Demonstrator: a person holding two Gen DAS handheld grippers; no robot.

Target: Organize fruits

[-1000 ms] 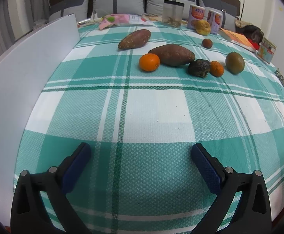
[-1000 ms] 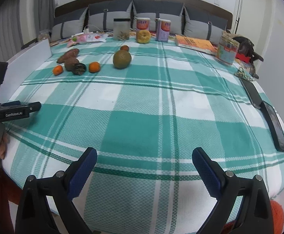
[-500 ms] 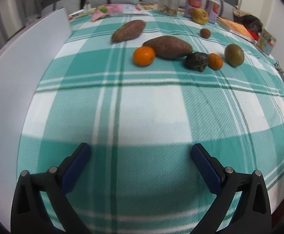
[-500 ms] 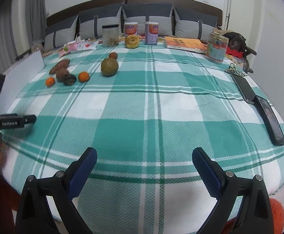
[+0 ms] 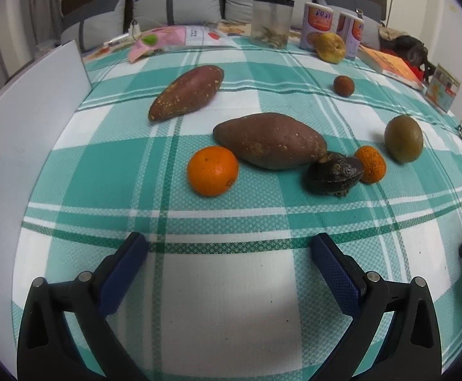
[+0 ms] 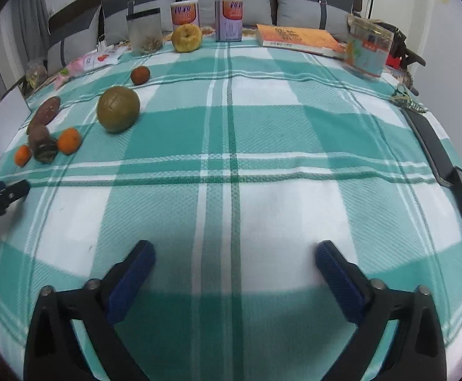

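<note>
Teal-and-white plaid cloth (image 5: 231,301) under orange, brown and olive produce.

The cloth's checks are teal and white, crossed by thin dark green lines. Two sweet potatoes (image 5: 270,141) (image 5: 188,92) are reddish brown with pale tan flecks. Two oranges (image 5: 212,175) (image 5: 370,164) are bright orange, the smaller one mottled. A wrinkled fruit (image 5: 334,174) is blackish brown. A round fruit (image 5: 403,138) is olive green; a small ball (image 5: 343,85) is rusty brown; a far fruit (image 5: 330,47) is dull yellow. The cans (image 5: 318,23) are lilac with orange labels. The book (image 6: 297,38) has an orange cover. The board (image 5: 24,120) is plain white. The pillows (image 5: 180,9) are grey. Both grippers (image 5: 229,254) (image 6: 234,262) are black with dark blue pads (image 5: 123,270).
</note>
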